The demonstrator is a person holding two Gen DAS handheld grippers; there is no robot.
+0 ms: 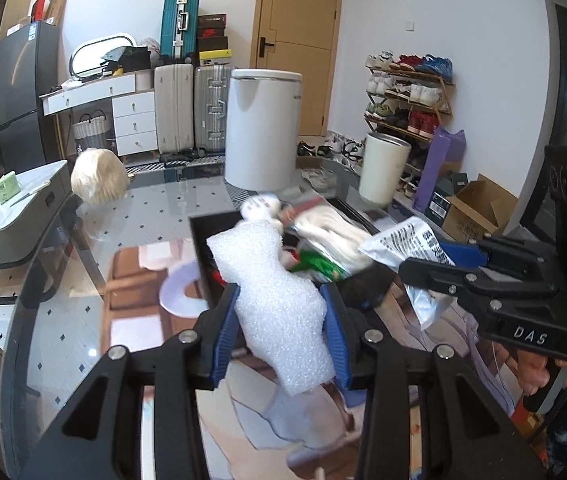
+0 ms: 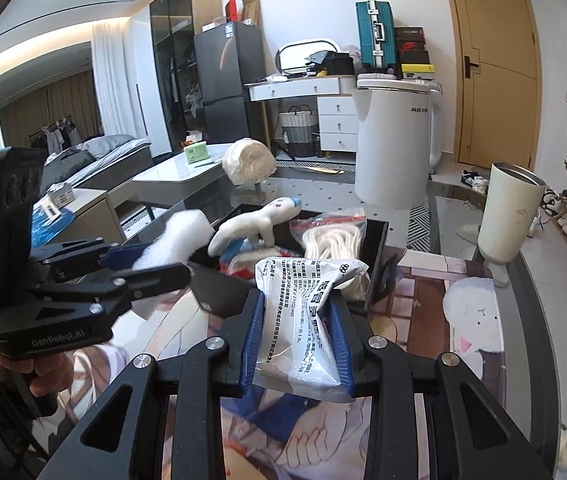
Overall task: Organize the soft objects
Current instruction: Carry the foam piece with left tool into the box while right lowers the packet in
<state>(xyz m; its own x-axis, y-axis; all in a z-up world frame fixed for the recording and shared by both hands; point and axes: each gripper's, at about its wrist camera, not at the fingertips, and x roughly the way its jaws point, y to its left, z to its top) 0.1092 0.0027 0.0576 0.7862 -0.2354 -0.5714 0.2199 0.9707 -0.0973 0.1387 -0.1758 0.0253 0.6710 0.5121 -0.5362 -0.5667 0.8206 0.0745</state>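
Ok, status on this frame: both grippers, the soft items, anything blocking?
Left gripper shut on white foam piece. Right gripper shut on printed plastic pouch. Black tray ahead already holds plush toy and rope bundle. Nothing blocking.

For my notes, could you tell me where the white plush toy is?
The white plush toy lies in the black tray, left of the rope bundle, beyond both tools.

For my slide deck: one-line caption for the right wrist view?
Right gripper holds a printed pouch before the black bin; left gripper holds foam.
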